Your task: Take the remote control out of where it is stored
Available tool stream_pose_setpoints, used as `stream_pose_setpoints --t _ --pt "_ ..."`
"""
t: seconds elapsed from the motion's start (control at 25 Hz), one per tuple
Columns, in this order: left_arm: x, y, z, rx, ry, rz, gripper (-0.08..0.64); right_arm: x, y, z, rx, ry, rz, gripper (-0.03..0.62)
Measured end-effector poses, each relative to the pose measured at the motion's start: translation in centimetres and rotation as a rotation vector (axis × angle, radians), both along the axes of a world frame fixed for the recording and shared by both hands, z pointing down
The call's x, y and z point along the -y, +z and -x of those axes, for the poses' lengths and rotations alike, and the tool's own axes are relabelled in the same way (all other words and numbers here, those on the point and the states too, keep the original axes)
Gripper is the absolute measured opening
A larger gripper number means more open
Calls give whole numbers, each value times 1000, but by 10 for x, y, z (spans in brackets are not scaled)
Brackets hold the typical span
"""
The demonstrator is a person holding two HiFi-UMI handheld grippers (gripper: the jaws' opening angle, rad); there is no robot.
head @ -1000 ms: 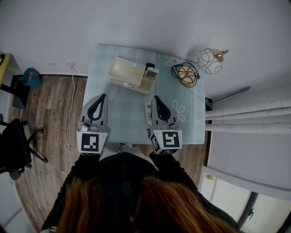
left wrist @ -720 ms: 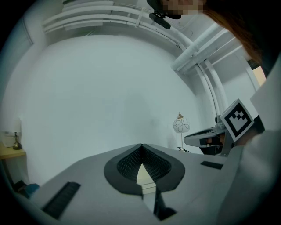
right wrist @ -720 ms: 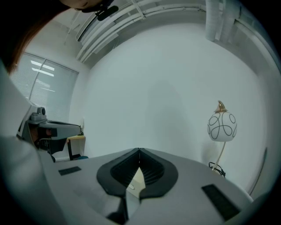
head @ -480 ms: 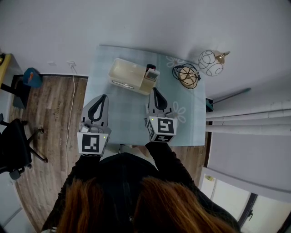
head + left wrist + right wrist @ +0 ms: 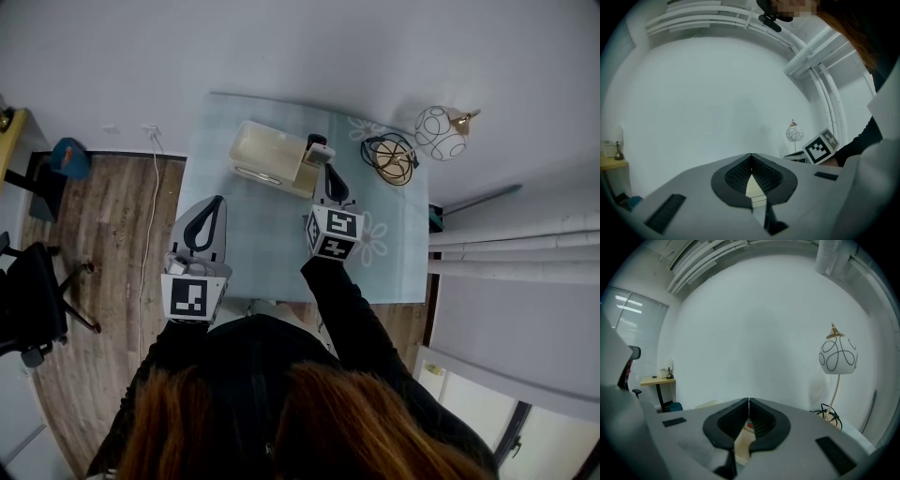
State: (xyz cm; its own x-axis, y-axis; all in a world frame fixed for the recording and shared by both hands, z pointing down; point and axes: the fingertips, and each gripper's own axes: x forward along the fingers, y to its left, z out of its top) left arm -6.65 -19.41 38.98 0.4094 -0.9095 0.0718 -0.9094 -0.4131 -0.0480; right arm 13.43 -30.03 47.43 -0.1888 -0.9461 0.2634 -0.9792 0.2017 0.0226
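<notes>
Head view shows our right tongs [image 5: 326,174] clenched empty near the remote control [image 5: 317,148]; unopened, they may knock it over; left tongs [image 5: 212,202] clenched too.

Soft, even, cool daylight fills every view, a window [image 5: 627,305] glows at the left, a lamp [image 5: 838,355] throws only a faint shadow on the pale wall [image 5: 754,319], and both gripper views bulge and blacken at their corners.
</notes>
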Motion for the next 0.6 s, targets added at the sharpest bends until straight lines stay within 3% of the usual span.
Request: stream_pose_setpoints --t 0.6 --pt "-1 2 8 9 -9 8 5 31 37 -7 18 86 59 21"
